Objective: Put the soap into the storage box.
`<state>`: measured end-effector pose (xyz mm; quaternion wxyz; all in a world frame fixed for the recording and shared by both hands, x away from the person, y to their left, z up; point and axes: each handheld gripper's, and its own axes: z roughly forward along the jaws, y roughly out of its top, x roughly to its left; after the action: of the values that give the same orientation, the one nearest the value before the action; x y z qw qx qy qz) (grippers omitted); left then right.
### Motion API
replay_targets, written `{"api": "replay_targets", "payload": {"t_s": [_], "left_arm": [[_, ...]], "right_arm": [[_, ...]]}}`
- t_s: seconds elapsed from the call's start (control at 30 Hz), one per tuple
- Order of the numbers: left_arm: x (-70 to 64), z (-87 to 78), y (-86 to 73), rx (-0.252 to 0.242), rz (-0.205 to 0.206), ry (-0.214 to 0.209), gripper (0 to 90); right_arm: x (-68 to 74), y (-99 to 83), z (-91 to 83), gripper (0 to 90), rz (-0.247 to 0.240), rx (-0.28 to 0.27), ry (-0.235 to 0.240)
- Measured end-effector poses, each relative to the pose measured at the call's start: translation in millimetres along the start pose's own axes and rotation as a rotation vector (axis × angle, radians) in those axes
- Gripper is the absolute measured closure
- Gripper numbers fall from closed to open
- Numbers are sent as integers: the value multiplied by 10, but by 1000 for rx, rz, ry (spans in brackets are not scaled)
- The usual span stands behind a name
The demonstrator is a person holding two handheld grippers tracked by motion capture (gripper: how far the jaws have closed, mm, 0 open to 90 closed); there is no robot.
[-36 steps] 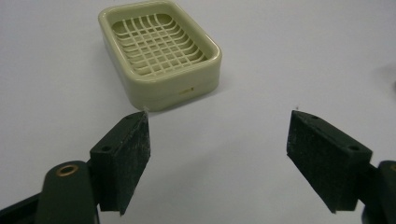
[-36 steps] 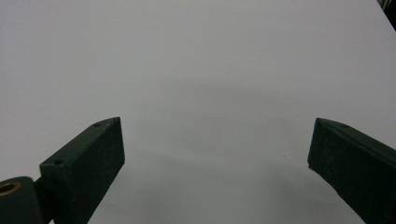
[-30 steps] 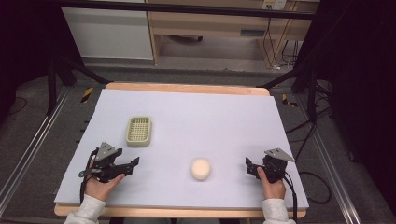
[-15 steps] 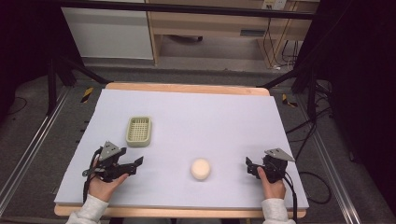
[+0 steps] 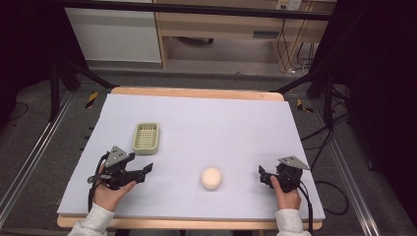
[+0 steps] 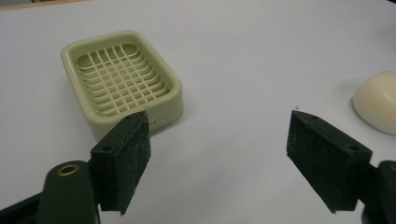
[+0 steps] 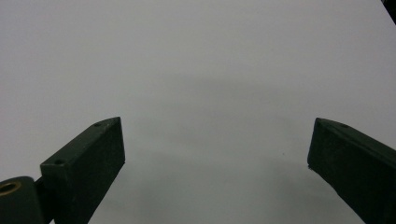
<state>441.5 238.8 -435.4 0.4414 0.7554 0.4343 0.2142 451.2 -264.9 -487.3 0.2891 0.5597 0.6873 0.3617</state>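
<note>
Two grippers, both wide open, both holding nothing.

Your left gripper point(image 5: 142, 172) sits low near your edge of the table point(image 5: 221, 123), and its jaws stand far apart with only bare table between them. From the left gripper view, the green soap dish point(image 6: 122, 79) lies just past the left jaw, flat and with nothing in it. The soap point(image 5: 211, 177) is a round, pale lump; it lies on the table between your two grippers, nearer your edge, well apart from the dish point(image 5: 146, 137). It touches no jaw. Your right gripper point(image 5: 262, 175) rests near the right side, pointing toward the soap, and its jaws also stand far apart over plain table.
</note>
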Motion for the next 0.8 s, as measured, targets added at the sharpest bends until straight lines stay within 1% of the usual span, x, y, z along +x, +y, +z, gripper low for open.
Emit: {"api": "replay_targets", "payload": {"t_s": [0.13, 0.27, 0.3, 0.57, 0.73, 0.8], "left_arm": [[-3, -2, 55, -4, 6, -3, 214], [-52, 36, 98, -4, 15, -11, 214], [-62, 40, 108, -1, 22, -14, 214], [-178, 99, 169, -4, 36, -35, 216], [-235, 139, 191, 4, 50, -45, 216], [-257, 155, 199, 2, 48, -51, 217]], "right_arm": [[3, 0, 0, 44, 1, 0, -2], [-11, 1, -1, 44, 8, 0, 8], [-11, 1, -1, 45, 8, -1, 8], [-3, 2, -2, 48, 1, 1, 6], [-3, 2, 1, 49, -1, 1, 6], [-3, 2, 0, 48, 0, 1, 7]]}}
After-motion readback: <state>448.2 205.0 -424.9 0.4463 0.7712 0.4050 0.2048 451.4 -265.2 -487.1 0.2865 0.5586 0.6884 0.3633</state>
